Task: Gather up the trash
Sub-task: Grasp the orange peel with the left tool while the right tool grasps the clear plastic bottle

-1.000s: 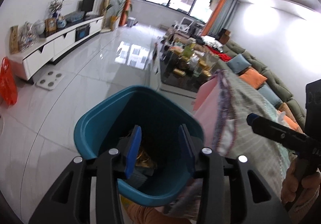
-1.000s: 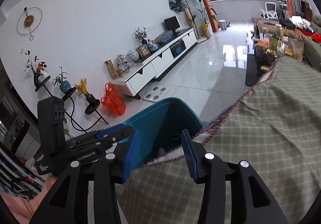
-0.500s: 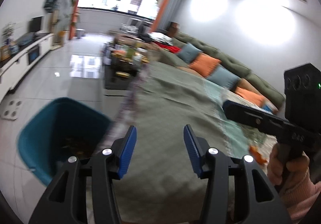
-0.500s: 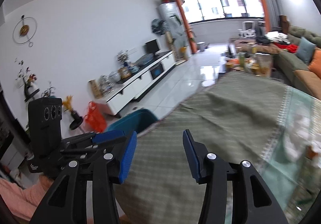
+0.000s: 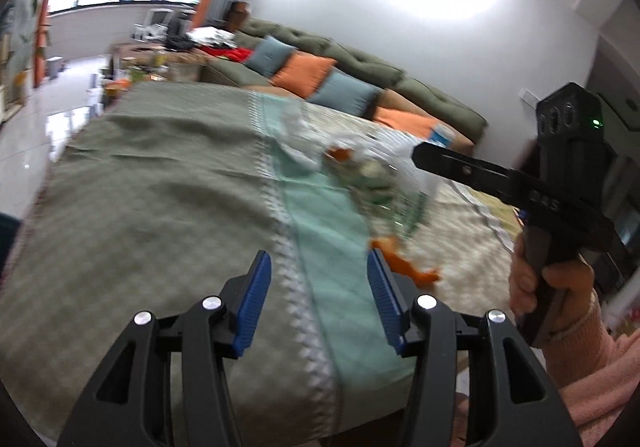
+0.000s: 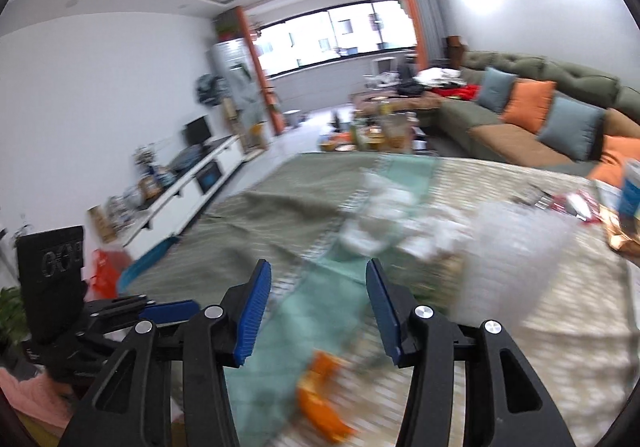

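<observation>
Over the cloth-covered table (image 5: 160, 207), draped in a grey-green checked cloth with a pale mint stripe down its middle, both grippers hang clear of everything. In the left wrist view the left gripper (image 5: 319, 283), black-framed with blue ribbed pads, has its jaws parted and nothing between them; they have just been opening. Past its tips, at about one o'clock, lies a scrap of orange peel (image 5: 404, 265) on the mint stripe's edge (blurred, so its shape is uncertain). Farther on, at about twelve to one o'clock, sits a loose heap of trash (image 5: 360, 171): crumpled white paper, greenish bits and another orange scrap. At three o'clock a hand in a pink sleeve (image 5: 548, 283) holds the other tool's black handle.

In the right wrist view the right gripper (image 6: 318, 287), of the same make, is likewise parted and empty, its jaws having just been opening too. Below its tips, toward six o'clock, a second blurred view of orange peel pieces (image 6: 320, 403) shows on the cloth. At about one o'clock lie crumpled white tissues (image 6: 384, 215), and at two o'clock a clear, filmy plastic bag (image 6: 516, 259). At nine o'clock the rim of a teal plastic bin (image 6: 146, 263) shows beyond the table's left edge. A green sofa with orange and blue cushions (image 6: 532, 103) fills the far right.
</observation>
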